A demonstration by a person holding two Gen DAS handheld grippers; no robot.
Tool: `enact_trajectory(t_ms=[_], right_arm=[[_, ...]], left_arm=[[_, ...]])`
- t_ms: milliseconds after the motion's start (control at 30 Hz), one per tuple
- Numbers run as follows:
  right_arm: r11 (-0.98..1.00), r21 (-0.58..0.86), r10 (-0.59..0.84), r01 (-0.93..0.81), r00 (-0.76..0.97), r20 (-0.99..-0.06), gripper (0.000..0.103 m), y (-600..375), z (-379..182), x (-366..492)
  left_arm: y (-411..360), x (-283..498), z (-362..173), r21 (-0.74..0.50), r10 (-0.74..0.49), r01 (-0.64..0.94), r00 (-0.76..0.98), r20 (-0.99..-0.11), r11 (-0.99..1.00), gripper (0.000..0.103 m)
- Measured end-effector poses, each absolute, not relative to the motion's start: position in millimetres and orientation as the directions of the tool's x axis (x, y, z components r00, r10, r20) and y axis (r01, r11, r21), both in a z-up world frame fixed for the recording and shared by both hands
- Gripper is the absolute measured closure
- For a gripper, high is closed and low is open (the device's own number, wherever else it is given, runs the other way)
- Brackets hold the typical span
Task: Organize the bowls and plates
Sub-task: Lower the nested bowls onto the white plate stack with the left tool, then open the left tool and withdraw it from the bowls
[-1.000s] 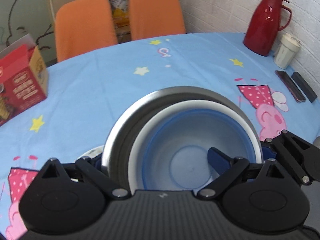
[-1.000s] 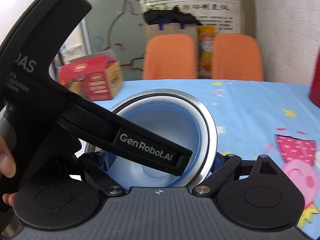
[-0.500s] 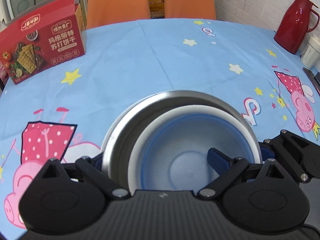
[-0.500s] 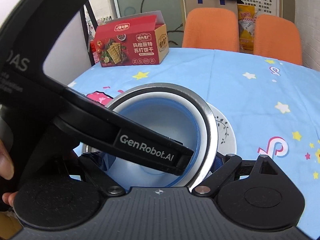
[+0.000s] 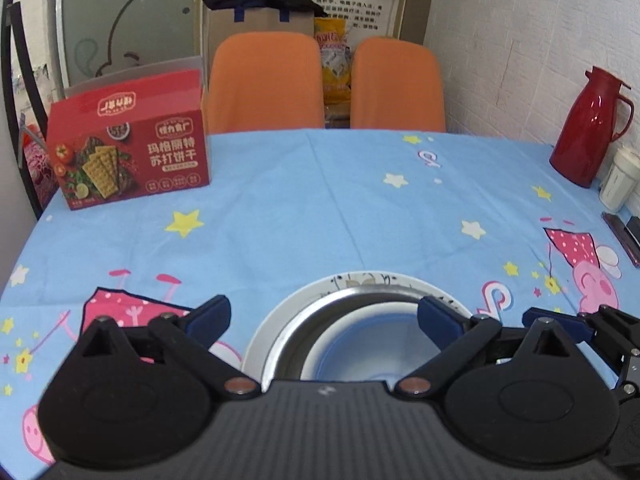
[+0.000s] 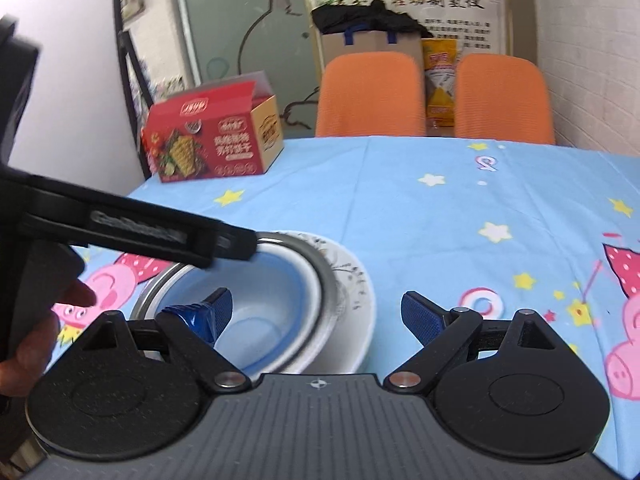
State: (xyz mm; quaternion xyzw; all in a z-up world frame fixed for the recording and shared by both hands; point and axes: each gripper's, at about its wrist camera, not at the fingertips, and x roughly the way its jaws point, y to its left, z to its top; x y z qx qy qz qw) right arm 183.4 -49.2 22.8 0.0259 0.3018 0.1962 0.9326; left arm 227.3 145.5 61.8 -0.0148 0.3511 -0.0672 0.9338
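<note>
A blue-and-white bowl [image 5: 360, 344] sits nested in a steel bowl [image 5: 316, 320], which rests on a white patterned plate [image 5: 360, 280] on the blue tablecloth. My left gripper [image 5: 324, 316] is open, its fingers spread either side of the stack's near part. In the right wrist view the same stack shows: blue bowl [image 6: 264, 304], steel bowl [image 6: 320, 264], plate [image 6: 356, 292]. My right gripper [image 6: 316, 312] is open; its left finger hangs over the bowls, its right finger over bare cloth. The left gripper's body [image 6: 160, 232] crosses that view.
A red cracker box [image 5: 128, 148] stands at the far left of the table. A red thermos [image 5: 588, 128] and a white cup [image 5: 620, 180] stand at the far right, with dark flat items [image 5: 624, 236] near them. Two orange chairs [image 5: 264, 84] stand behind the table.
Both grippers have opened and let go of the nested bowls, which now rest on the plate. Both grippers have pulled back and tilted up.
</note>
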Motion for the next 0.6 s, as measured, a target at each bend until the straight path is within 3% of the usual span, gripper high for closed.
enact_trajectory(t_ms=[600], right_arm=[[0.963, 0.246, 0.226, -0.113, 0.836, -0.5, 0.024, -141, 18, 163]], left_arm=[[102, 172, 63, -0.063, 0.013, -0.058, 0.827, -0.562, 0.996, 0.004]])
